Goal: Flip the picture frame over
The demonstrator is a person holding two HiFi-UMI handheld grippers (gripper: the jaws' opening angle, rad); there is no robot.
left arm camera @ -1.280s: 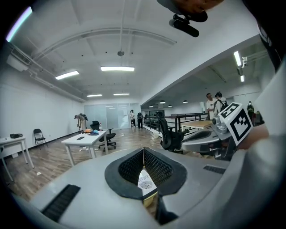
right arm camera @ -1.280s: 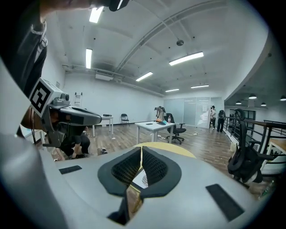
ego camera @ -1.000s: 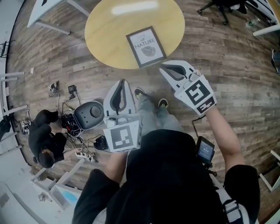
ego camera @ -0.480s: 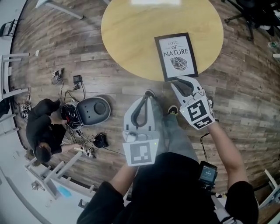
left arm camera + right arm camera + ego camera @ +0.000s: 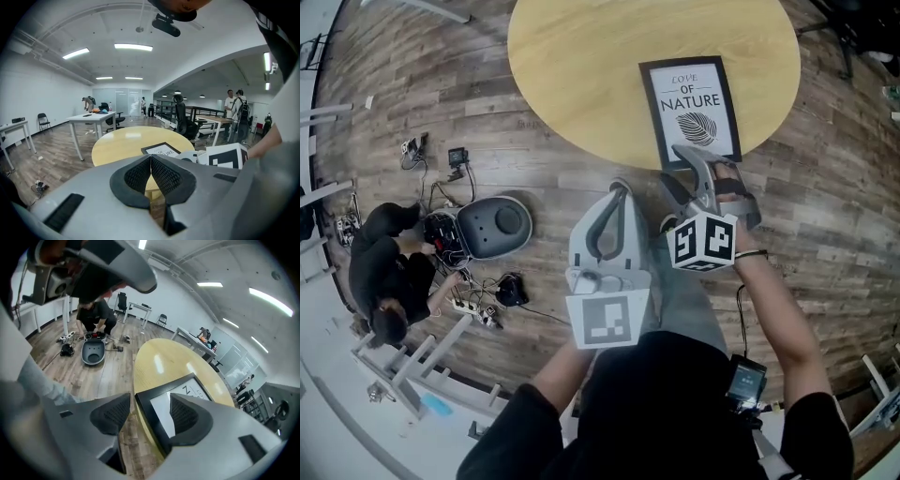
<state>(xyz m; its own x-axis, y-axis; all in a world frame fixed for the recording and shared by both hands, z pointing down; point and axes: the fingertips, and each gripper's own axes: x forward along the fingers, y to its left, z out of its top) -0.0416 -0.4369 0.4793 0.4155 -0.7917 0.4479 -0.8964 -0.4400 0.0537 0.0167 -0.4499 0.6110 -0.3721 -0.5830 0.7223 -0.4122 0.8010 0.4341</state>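
The right gripper (image 5: 150,404), jaws just opened wide, straddled untouched the near edge of the picture frame (image 5: 691,108), likely rigid, light and breakable; the left gripper (image 5: 151,159) was closed, empty.

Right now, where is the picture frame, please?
In the head view the picture frame lies on the table's near right edge, its corner between the right tongs, whose jaws have just opened.
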